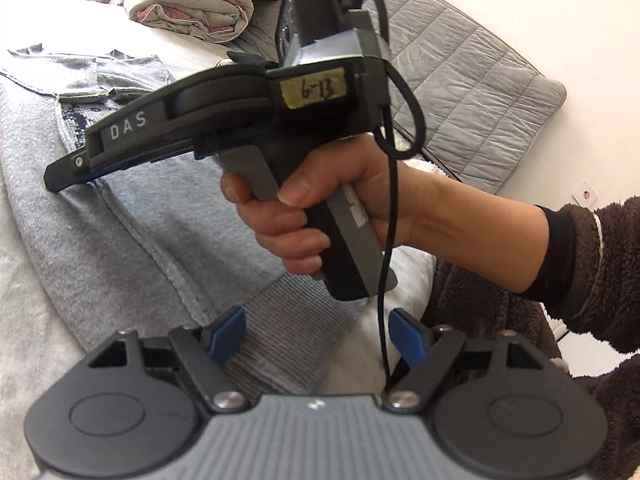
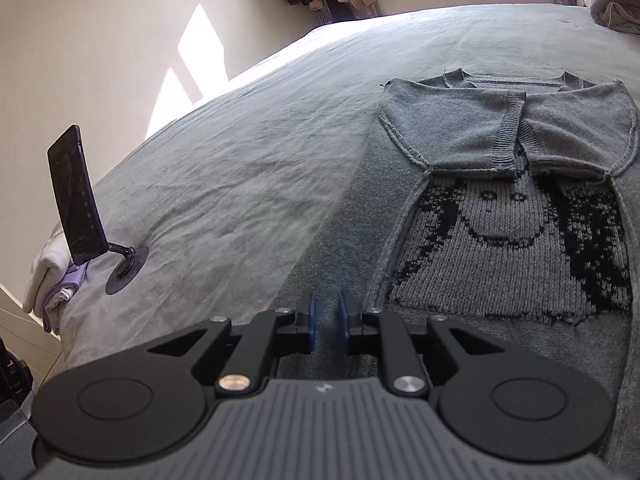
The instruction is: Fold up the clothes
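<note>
A grey knitted sweater (image 2: 500, 216) with a black pattern lies flat on the bed, both short sleeves folded in over its chest. My right gripper (image 2: 327, 320) hovers over its left side, the blue pads close together with a narrow gap and only the cloth below showing through. In the left wrist view the sweater (image 1: 140, 232) runs under the right gripper (image 1: 64, 172), which a bare hand (image 1: 320, 208) holds; no cloth hangs from it. My left gripper (image 1: 318, 332) stands open over the ribbed hem (image 1: 288, 320), its pads wide apart and touching nothing.
Folded quilts (image 1: 192, 4) sit at the head of the bed beside a grey quilted pad (image 1: 460, 80). A phone on a stand (image 2: 76, 196) stands on the sheet (image 2: 220, 180) near the left edge, with white and lilac cloth (image 2: 52, 280) beside it. A dark fleece sleeve (image 1: 592, 260) is at the right.
</note>
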Motion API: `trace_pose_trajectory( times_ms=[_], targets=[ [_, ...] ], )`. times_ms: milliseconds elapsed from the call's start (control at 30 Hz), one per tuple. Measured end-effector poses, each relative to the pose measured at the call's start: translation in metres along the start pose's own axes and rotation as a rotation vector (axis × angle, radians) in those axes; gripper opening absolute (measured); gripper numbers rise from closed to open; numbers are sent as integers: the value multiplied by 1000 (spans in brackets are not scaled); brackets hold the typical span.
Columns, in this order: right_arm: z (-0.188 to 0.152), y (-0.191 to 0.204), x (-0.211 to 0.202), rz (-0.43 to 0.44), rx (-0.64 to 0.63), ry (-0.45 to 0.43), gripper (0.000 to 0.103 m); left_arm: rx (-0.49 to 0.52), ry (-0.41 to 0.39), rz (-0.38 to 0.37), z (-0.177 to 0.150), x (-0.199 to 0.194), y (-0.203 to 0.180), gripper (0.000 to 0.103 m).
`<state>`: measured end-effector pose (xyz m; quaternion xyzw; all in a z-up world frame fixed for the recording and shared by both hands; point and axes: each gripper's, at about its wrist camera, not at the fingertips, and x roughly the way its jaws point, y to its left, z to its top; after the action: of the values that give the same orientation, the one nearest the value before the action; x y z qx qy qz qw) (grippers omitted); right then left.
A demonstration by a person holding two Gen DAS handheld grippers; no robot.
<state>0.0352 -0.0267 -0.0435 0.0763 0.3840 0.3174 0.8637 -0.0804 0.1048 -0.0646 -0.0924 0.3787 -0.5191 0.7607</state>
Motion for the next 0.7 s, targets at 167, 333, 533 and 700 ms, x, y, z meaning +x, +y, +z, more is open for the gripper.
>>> trace_pose_trajectory(
  times_ms=[167,333,533,700],
  targets=[
    [-26,7,-24,25,-38,39,19,21,13,-7,-7,0,-13,81],
    [-49,5,-58,62,26,45,36,17,2,-4,-11,-4,-25,82],
    [-69,-3,-105,47,55,15,42,36,-13,47,-16,-6,-39,88],
    [-78,-22,-143,0,90,-39,51,18,-30,78,-14,-9,-45,88]
  ],
)
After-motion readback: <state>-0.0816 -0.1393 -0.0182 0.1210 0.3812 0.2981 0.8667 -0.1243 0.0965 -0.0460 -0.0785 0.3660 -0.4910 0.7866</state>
